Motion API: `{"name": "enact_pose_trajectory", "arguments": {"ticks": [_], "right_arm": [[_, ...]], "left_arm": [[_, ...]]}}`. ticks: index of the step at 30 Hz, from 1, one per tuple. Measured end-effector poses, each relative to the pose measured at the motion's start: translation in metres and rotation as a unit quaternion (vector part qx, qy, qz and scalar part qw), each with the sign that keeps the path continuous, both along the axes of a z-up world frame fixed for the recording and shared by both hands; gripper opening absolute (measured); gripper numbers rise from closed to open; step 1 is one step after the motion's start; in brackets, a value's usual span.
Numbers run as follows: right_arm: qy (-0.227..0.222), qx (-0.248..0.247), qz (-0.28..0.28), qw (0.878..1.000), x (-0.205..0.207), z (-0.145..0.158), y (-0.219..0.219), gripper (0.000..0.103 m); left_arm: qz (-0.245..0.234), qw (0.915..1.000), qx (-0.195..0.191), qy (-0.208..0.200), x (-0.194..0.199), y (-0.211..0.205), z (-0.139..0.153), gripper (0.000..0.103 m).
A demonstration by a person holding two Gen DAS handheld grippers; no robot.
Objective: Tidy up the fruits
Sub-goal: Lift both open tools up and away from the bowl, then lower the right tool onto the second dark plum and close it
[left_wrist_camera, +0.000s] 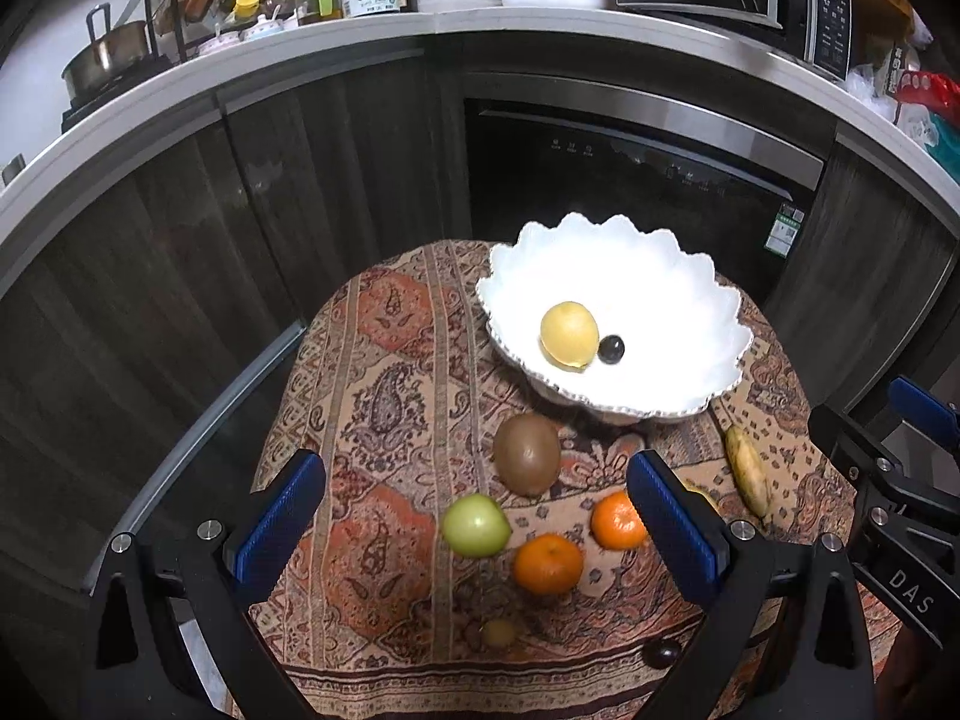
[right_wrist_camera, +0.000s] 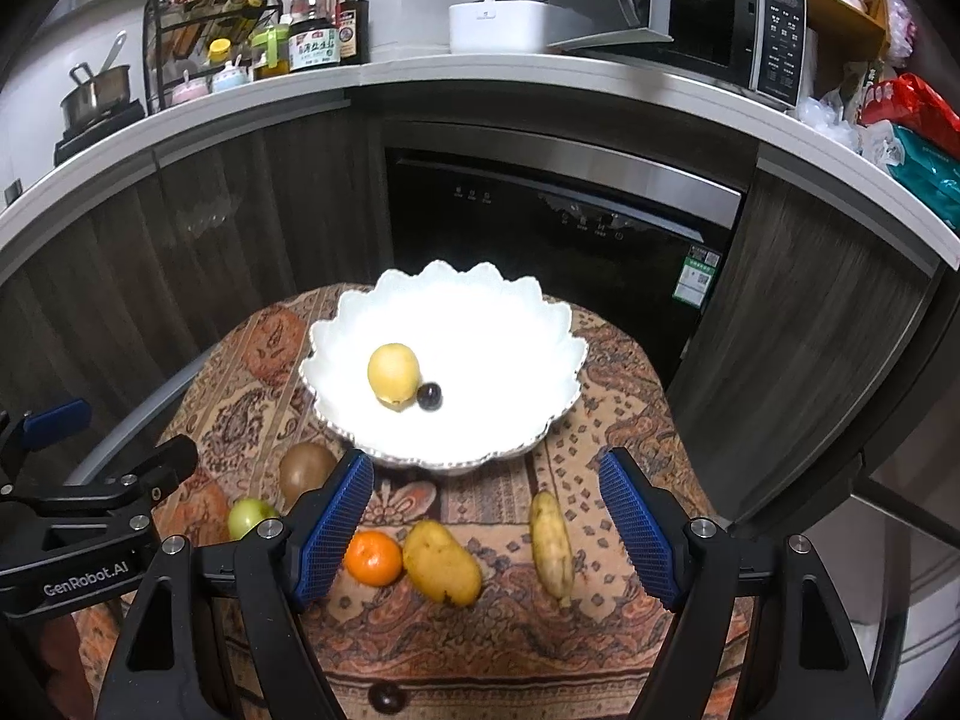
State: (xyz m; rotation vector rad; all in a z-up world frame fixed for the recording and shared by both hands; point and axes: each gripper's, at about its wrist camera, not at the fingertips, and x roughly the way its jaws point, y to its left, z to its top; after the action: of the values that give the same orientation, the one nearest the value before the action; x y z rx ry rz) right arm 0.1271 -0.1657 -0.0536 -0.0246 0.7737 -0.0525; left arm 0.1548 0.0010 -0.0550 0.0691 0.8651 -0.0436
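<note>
Right wrist view: the right claw [right_wrist_camera: 483, 531] gapes wide and empty; the banana [right_wrist_camera: 552, 543] lies lengthwise between its jaws, just short of the white bowl [right_wrist_camera: 540, 324].

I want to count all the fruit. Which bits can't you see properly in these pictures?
- Left wrist view: the yellow-brown mango is mostly hidden behind a blue pad of the left hand-held gripper.
- Right wrist view: one round orange tangerine shows; the second is out of sight.
- Right wrist view: the small dark round fruit at the bottom edge is too dim to identify.
</note>
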Motion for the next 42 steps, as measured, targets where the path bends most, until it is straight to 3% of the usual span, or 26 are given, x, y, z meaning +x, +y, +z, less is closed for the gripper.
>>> {"name": "enact_pose_trajectory", "arguments": {"ticks": [17, 42], "right_arm": [[0.034, -0.002, 0.006, 0.999, -0.021, -0.038, 0.014, 0.079], [0.120, -0.006, 0.040, 0.992, -0.057, -0.124, 0.044, 0.076]], "left_arm": [[-0.003, 0.9996, 0.000, 0.028, -0.023, 0.013, -0.042, 0.102], [0.006, 0.9972, 0.009, 0.074, -0.066, 0.039, -0.115, 0.102]]}}
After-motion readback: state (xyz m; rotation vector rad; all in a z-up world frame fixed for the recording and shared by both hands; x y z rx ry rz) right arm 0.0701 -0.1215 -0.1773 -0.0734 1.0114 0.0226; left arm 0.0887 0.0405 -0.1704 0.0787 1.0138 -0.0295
